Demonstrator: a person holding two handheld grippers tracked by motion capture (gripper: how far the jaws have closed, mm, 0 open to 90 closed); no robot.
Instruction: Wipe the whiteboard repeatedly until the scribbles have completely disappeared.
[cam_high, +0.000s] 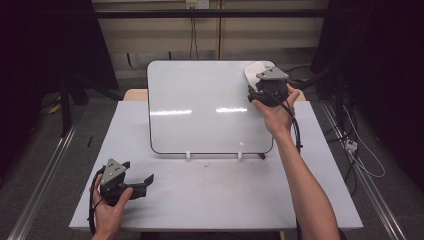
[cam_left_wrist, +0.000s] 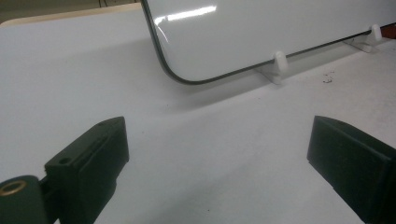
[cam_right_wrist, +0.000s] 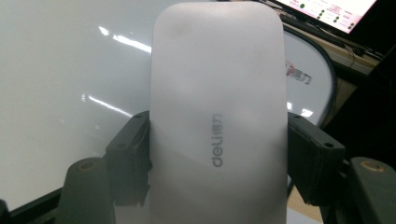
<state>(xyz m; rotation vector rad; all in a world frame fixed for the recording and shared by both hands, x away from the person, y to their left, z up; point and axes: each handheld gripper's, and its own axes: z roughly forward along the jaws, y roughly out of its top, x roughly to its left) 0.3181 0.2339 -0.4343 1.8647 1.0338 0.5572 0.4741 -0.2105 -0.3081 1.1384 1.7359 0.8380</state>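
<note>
White and smooth, with a grey "deli" mark printed along its back, the whiteboard eraser (cam_right_wrist: 217, 121) sits clamped between the two black jaws of the right gripper (cam_right_wrist: 218, 149), whose pads press on its long sides while most of its rounded body sticks out past them. In the high view the eraser (cam_high: 254, 71) shows as a pale shape at the upper right corner of the whiteboard (cam_high: 205, 107), with the right gripper (cam_high: 264, 90) just below it and the person's right hand (cam_high: 276, 111) wrapped around the gripper's body, the forearm running down to the bottom edge. Whether the eraser's face touches the board's surface cannot be told. The whiteboard is glossy white with a thin dark rim and rounded corners; it leans back on two small white clips (cam_high: 188, 155) at its lower edge and stands on the far half of the white bench (cam_high: 210, 195). Its surface looks clean and throws back two bright bars of light. Well apart from all this, near the front left corner of the bench, the left gripper (cam_high: 145, 181) is held low in the left hand (cam_high: 107, 210), pointing toward the right. Its jaws stand wide apart with nothing between them, the bare bench top and the board's lower corner (cam_left_wrist: 187, 74) showing beyond.
</note>
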